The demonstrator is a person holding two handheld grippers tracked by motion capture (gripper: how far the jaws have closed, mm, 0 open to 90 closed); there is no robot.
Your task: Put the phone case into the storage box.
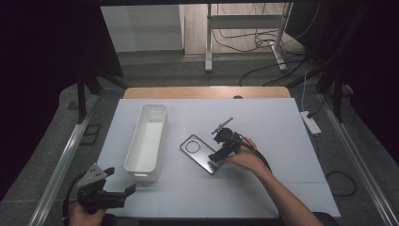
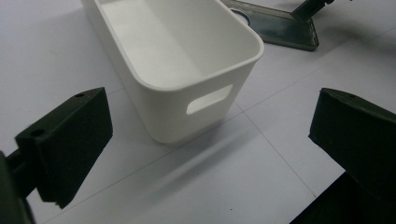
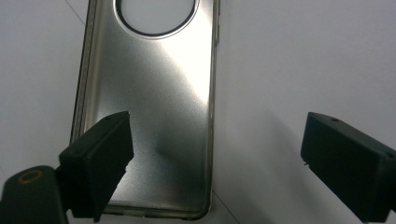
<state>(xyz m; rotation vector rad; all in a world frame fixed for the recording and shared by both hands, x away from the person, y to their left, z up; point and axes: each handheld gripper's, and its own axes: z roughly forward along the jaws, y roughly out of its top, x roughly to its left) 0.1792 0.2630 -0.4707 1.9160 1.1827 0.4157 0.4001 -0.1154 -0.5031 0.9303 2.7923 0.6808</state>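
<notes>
A white table [image 1: 263, 188] w/ a long white bin [image 1: 147, 141] on its left part and a shiny grey phone case [image 1: 200, 153] near the middle, lying flat just right of the bin but not touching it. The case has a big round hole [image 1: 192, 146] at the end away from the person. The right gripper [image 1: 220, 153] sits at the near-right end of the case, held by the right hand [image 1: 244, 160], w/ a black cable going back along the arm. In the right gripper view the jaws are wide apart, nothing held: one jaw is over the case [image 3: 154, 107], the other is over bare table to the side. Can't tell if the jaw over the case touches it. The left gripper [image 1: 120, 181] is at the near-left corner of the table, held by the left hand [image 1: 84, 216], pointing at the bin's near end. In the left gripper view its jaws are also spread wide, w/ nothing between them but table. The bin [image 2: 187, 70] is just ahead, empty inside, w/ a slot handle [image 2: 209, 99] in the end wall. The case [image 2: 280, 28] shows past the bin, top right. Beyond the table: grey floor, cables, a white power strip [image 1: 310, 122] on the right.
</notes>
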